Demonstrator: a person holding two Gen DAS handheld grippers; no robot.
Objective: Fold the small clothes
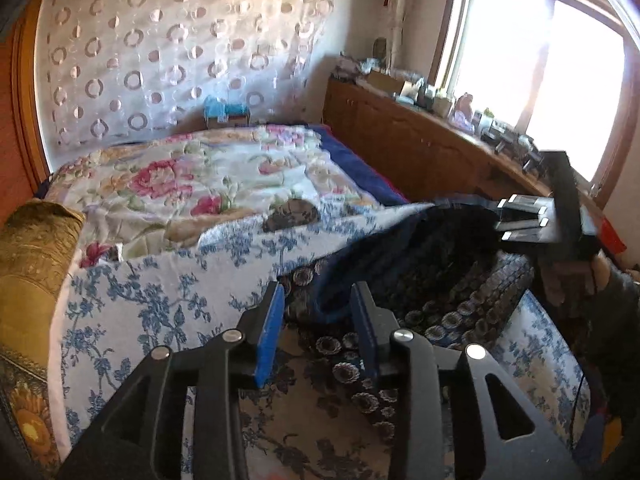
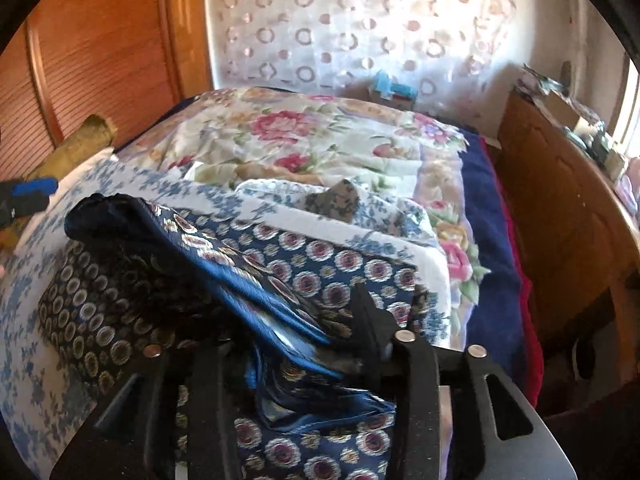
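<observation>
A dark blue garment with round flower medallions (image 2: 320,256) lies bunched on the bed's blue-and-white floral sheet (image 1: 160,292). In the left wrist view it (image 1: 440,280) spreads from the centre to the right. My left gripper (image 1: 318,300) is open and empty just above its near edge, blue pads apart. My right gripper (image 2: 304,336) is shut on the garment, with cloth draped over and between its fingers; its left finger is hidden by cloth. The right gripper (image 1: 520,220) also shows at the right of the left wrist view, holding the far edge up.
A floral quilt (image 1: 192,176) covers the far bed. A gold bolster (image 1: 36,248) lies at the left. A wooden cabinet (image 1: 400,136) with clutter runs under the bright window (image 1: 540,72). A patterned curtain (image 2: 340,24) hangs behind; a wooden door (image 2: 100,48) is left.
</observation>
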